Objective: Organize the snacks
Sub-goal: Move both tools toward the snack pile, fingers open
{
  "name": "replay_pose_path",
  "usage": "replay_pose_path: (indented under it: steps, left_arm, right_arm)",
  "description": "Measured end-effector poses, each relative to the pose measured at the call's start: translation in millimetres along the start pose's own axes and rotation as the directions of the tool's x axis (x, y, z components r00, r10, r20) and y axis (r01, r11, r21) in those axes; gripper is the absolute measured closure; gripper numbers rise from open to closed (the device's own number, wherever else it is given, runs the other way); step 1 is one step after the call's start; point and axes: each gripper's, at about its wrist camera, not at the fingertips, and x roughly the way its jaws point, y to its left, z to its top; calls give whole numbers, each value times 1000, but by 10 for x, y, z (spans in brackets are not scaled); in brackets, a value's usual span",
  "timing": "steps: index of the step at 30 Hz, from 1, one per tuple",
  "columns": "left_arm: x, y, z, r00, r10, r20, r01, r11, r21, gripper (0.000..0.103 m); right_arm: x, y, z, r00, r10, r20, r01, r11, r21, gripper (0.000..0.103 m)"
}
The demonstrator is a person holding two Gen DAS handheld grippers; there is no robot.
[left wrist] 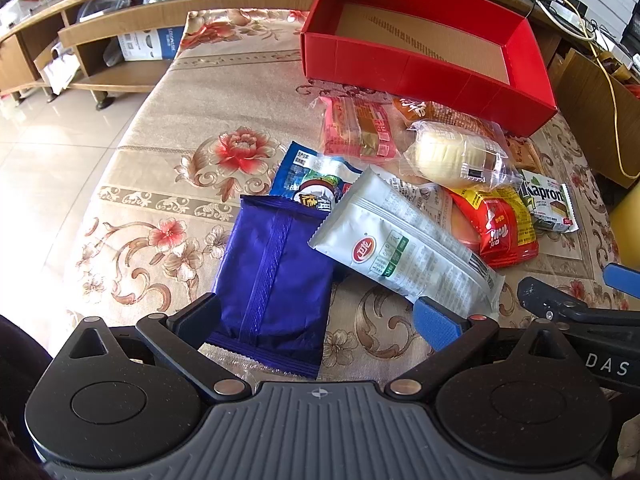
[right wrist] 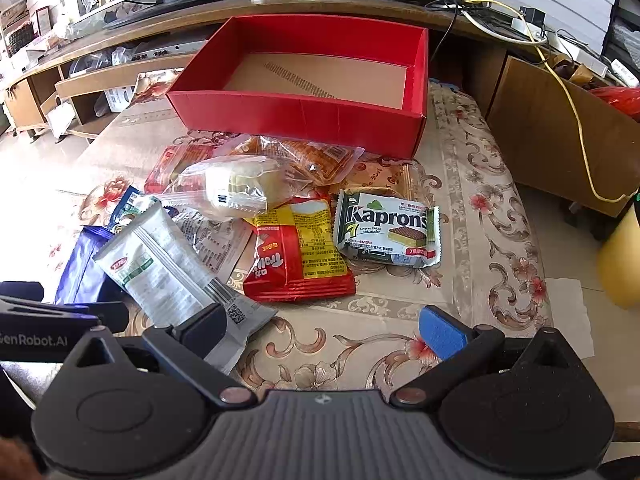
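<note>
An empty red box (left wrist: 420, 68) (right wrist: 304, 120) stands at the far end of the flowered tablecloth. In front of it lies a pile of snack packets: a blue-purple packet (left wrist: 272, 280) (right wrist: 80, 264), a silver-white packet (left wrist: 404, 248) (right wrist: 160, 268), a clear-wrapped bun (left wrist: 452, 152) (right wrist: 232, 188), a red-yellow packet (left wrist: 500, 224) (right wrist: 300, 252) and a Kaprons wafer (left wrist: 548, 204) (right wrist: 388, 228). My left gripper (left wrist: 320, 316) is open around the near end of the blue-purple packet. My right gripper (right wrist: 324, 328) is open just above the cloth; its left finger lies against the silver-white packet's near corner.
A wooden TV stand (left wrist: 120, 28) with shelves runs behind the table. Cables (right wrist: 480, 12) lie on its top at the right. A brown cardboard box (right wrist: 560, 132) stands right of the table. Tiled floor (left wrist: 52, 132) lies to the left.
</note>
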Motion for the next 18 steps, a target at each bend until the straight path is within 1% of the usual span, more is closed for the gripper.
replay_pose_path:
  steps: [18]
  left_arm:
    - [11,4,-16,1000,6,-6,-6,1000,-1,0]
  right_arm:
    - [32,12,-13,1000,5,-16,-5,1000,-8,4]
